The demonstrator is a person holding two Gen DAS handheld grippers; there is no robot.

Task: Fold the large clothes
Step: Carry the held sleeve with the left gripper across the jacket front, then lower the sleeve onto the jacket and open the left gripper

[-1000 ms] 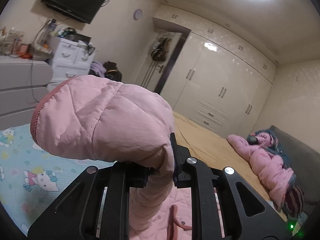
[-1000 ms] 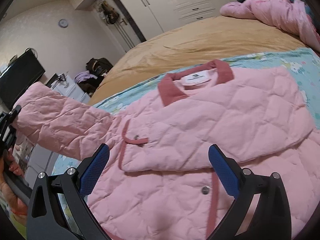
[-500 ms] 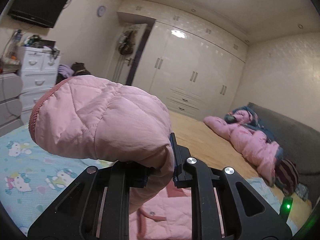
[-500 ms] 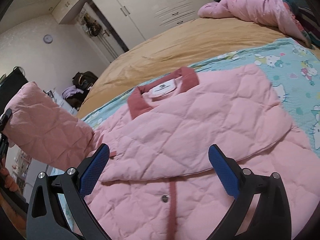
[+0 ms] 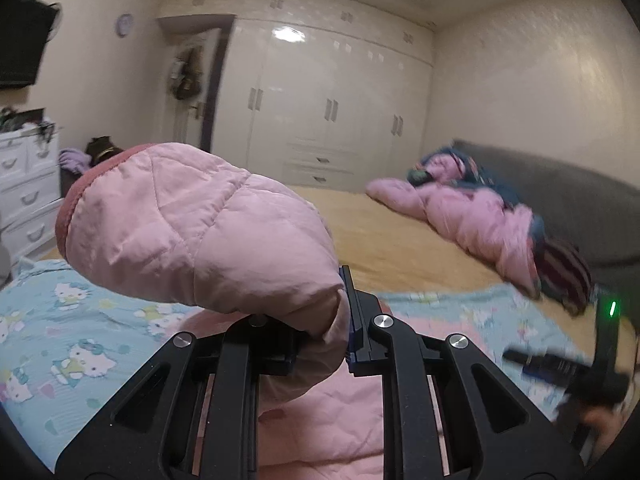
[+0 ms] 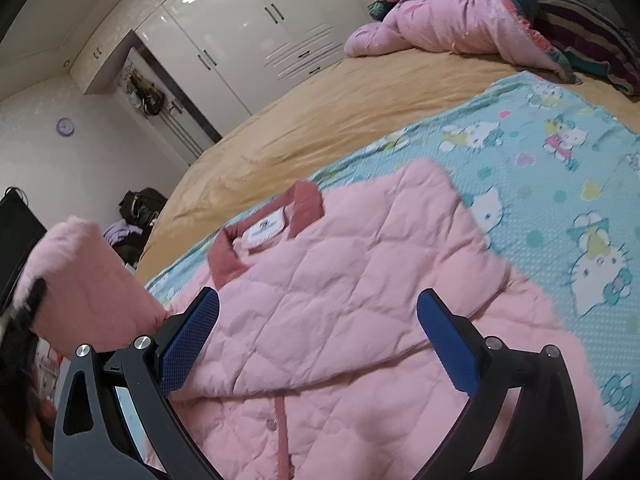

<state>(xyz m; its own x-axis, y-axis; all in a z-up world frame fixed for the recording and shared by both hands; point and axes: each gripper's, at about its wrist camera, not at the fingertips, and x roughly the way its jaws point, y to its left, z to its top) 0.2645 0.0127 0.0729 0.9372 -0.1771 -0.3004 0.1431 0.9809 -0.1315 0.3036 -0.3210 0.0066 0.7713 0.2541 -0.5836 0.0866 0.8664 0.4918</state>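
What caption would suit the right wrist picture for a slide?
Open right gripper hovers over a pink quilted jacket on a cartoon-print blanket, one sleeve lifted at left.

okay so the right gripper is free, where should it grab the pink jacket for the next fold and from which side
Probably the jacket's shoulder edge toward the cartoon blanket: a thin, flat layered edge with bare blanket beside it. Bring the open right gripper in low from that blanket side, one finger sliding under. The left gripper is shut on the sleeve.
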